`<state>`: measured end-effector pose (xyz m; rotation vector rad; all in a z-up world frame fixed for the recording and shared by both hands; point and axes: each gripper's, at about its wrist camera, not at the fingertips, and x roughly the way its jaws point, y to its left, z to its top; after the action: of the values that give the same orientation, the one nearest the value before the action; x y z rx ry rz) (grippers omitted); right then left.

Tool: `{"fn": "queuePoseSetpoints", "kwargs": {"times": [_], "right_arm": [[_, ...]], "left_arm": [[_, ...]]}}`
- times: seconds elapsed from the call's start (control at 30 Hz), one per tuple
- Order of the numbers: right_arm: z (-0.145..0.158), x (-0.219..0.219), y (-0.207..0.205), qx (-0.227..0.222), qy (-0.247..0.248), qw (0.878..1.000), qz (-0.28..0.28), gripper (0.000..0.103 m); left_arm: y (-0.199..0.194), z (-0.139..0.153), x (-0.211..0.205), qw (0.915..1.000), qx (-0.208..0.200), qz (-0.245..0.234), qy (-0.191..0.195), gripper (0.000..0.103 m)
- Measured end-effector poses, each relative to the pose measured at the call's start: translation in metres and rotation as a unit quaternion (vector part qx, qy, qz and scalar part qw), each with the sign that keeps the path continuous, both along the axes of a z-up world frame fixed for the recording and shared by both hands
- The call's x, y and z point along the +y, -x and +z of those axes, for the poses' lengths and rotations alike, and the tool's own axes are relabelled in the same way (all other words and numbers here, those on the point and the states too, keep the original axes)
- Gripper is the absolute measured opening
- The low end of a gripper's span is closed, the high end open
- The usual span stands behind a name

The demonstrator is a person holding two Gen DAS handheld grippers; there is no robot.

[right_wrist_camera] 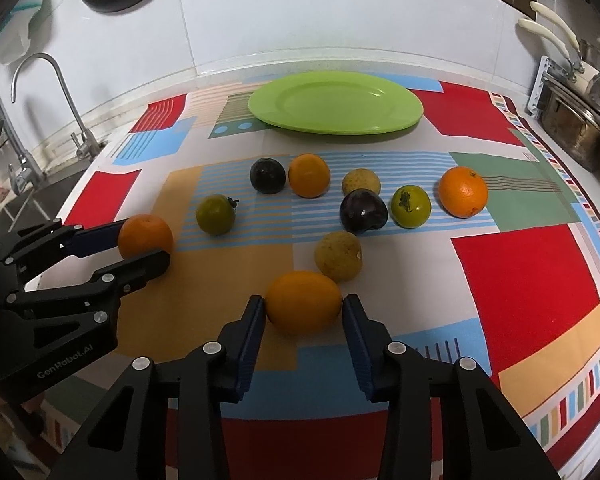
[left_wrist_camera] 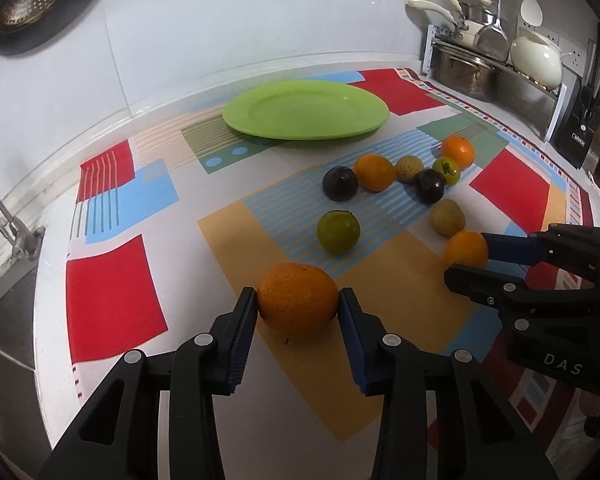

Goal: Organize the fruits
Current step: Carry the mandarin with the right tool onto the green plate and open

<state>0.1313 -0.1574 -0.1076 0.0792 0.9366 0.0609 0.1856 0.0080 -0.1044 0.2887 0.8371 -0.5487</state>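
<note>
With each tool clenched on a fruit that sits on the table (right_wrist_camera: 520,280), the risk now lies in the lift. The left tool (left_wrist_camera: 298,300) grips the rough orange (left_wrist_camera: 298,299) across its widest part, pads touching both sides. The right tool (right_wrist_camera: 303,303) holds the smooth orange (right_wrist_camera: 303,302) the same way. Both fruits are round and contact is narrow, so either may roll or squirt out of the pads if a tool tilts or rises abruptly.

A dropped orange would likely roll into the loose group beyond: the green fruit (right_wrist_camera: 216,215), two dark plums (right_wrist_camera: 363,211), the yellowish fruits (right_wrist_camera: 338,255) and two further oranges (right_wrist_camera: 309,175). The yellowish fruit just beside the smooth orange is the most exposed; a sideways sweep of the right tool would knock it.

The green plate (right_wrist_camera: 336,104) lies well apart at the far side, empty. Carrying both fruits there at once brings the tools close together, so a collision over the plate is possible. Excess squeeze may bruise the skin.
</note>
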Motion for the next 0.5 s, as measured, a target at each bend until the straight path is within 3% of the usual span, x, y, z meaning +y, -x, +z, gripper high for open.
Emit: {"fn": "queuePoseSetpoints", "kwargs": {"times": [0.5], "right_arm": [[0.038, -0.008, 0.013, -0.046, -0.007, 0.997, 0.054, 0.041]], "left_arm": [[0.029, 0.043, -0.004, 0.9976, -0.019, 0.059, 0.030, 0.041]]}}
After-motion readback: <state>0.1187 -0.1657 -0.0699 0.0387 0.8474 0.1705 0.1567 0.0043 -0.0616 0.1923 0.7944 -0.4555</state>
